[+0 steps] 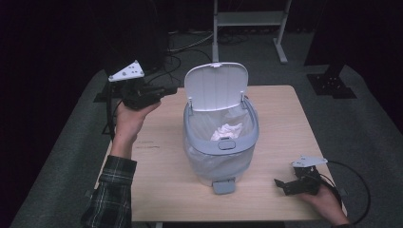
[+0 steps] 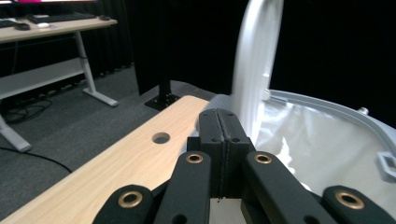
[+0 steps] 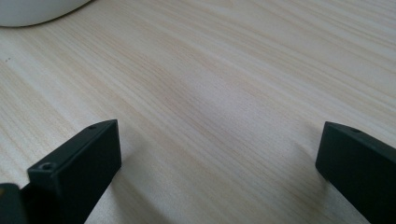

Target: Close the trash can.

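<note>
Bin [image 1: 221, 154], a small pale grey one lined with a clear plastic bag, stands upright near the middle of the light wooden table [image 1: 161, 185], with its white lid [image 1: 216, 85] swung up and standing open at the far side. Crumpled white paper [image 1: 227, 130] lies inside the bag, and a grey foot pedal [image 1: 224, 185] sticks out at the bin's base toward the person. The left gripper [image 1: 172, 89] is held in the air just beside the lid's left edge, pointing toward it, with its jaws pressed together and nothing between them; in the left gripper view the closed black jaws sit in front of the lid [image 2: 254, 60] seen edge-on, with the bag-lined rim [image 2: 327, 109] to the right and a round hole [image 2: 161, 137] in the tabletop to the left. The right gripper [image 1: 281, 185] rests low at the table's near right corner, well apart from the bin, its jaws spread wide over bare wood, holding nothing.
</note>
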The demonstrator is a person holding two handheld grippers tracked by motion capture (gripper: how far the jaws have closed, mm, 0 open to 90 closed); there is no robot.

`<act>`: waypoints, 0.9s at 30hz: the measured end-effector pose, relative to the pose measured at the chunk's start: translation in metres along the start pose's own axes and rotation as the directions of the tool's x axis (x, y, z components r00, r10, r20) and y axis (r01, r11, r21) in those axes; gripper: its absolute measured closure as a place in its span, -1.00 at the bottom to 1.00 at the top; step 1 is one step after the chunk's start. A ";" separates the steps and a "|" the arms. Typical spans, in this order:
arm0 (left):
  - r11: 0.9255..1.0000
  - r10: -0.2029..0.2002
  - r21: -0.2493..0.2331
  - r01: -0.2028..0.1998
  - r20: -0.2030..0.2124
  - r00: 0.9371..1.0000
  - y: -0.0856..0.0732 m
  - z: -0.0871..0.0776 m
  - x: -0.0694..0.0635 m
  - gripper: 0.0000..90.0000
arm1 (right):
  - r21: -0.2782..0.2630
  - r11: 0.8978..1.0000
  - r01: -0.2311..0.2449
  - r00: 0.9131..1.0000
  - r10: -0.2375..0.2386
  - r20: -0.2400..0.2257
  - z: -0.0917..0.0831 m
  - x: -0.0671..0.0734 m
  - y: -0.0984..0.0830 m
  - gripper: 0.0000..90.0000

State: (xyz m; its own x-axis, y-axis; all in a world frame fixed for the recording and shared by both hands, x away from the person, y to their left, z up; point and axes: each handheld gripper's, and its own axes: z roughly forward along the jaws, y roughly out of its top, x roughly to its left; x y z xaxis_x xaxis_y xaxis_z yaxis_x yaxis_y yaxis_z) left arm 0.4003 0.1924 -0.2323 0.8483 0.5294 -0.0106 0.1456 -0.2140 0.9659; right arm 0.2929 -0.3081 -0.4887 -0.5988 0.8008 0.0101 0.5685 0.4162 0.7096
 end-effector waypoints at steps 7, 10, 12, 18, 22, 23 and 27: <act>1.000 -0.018 -0.019 0.018 -0.009 1.000 0.002 0.010 0.013 1.00 | 0.000 1.000 0.000 1.000 0.000 0.000 0.000 0.000 0.000 -1.00; 0.999 -0.028 -0.026 0.028 -0.007 1.000 0.001 0.017 0.016 1.00 | 0.000 1.000 0.001 1.000 -0.001 0.000 0.000 0.000 0.000 -1.00; 0.999 -0.033 -0.029 0.033 -0.005 0.999 0.001 0.020 0.018 1.00 | -0.001 1.000 -0.002 1.000 0.002 0.000 0.000 0.000 0.000 -1.00; 0.999 -0.032 -0.035 0.033 0.016 0.999 0.002 0.031 0.016 0.99 | 0.000 1.000 0.000 1.000 0.000 0.000 0.000 0.000 0.000 -1.00; 0.998 -0.032 -0.047 0.034 0.034 0.999 0.004 0.035 0.015 0.97 | 0.000 1.000 0.000 1.000 0.000 0.000 0.000 0.000 0.000 -1.00; 0.998 -0.028 -0.050 0.031 0.042 0.999 0.005 0.035 0.013 0.97 | 0.000 1.000 0.000 1.000 0.000 0.000 0.000 0.000 0.000 -1.00; 0.998 -0.014 -0.061 0.019 0.076 0.997 0.008 0.034 0.007 0.97 | 0.000 1.000 -0.001 1.000 0.001 0.000 0.000 0.000 0.000 -1.00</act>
State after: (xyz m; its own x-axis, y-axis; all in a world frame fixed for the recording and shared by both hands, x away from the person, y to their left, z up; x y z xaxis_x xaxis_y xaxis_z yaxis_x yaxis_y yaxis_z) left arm 0.4248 0.1670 -0.2337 0.8825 0.4682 -0.0443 0.1305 -0.1534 0.9795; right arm 0.2929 -0.3081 -0.4887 -0.5983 0.8012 0.0110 0.5690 0.4151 0.7099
